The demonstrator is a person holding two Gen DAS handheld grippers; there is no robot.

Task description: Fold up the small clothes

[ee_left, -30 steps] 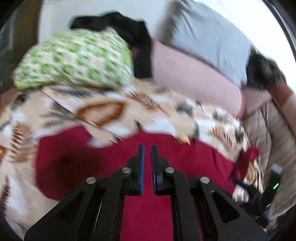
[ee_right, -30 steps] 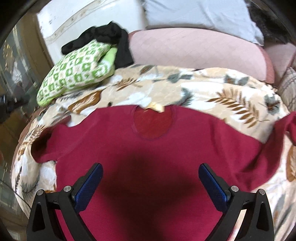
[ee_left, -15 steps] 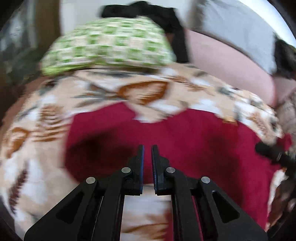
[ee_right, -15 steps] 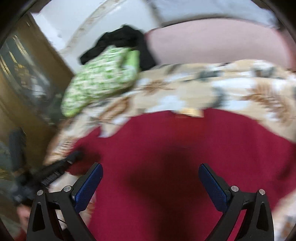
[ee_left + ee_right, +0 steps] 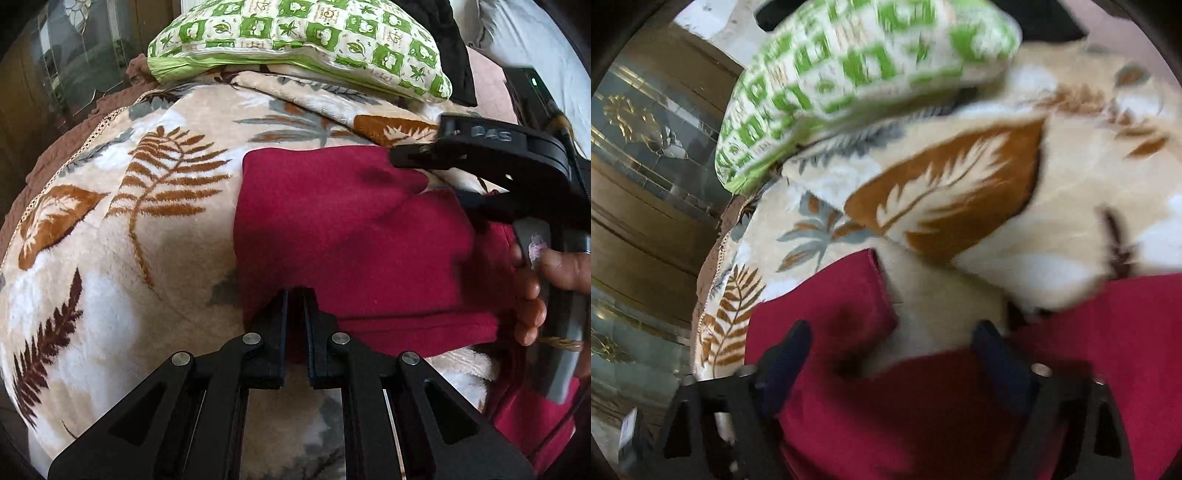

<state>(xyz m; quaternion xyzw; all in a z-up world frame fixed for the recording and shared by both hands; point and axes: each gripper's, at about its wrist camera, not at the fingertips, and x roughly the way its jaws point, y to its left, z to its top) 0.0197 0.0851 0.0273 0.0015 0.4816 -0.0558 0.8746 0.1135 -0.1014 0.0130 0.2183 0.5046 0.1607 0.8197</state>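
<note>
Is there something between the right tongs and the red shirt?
Nothing visible. The right tongs are open, directly over the red shirt at its sleeve on the leaf-print blanket. The left tongs are shut at the shirt's lower edge.

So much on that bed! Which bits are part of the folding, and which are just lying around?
Part of the job:
- red top
- left tongs, closed near its lower edge
- right tongs, open over the top

Just lying about:
- leaf-print blanket under the top
- green checked pillow
- black garment behind the pillow
</note>
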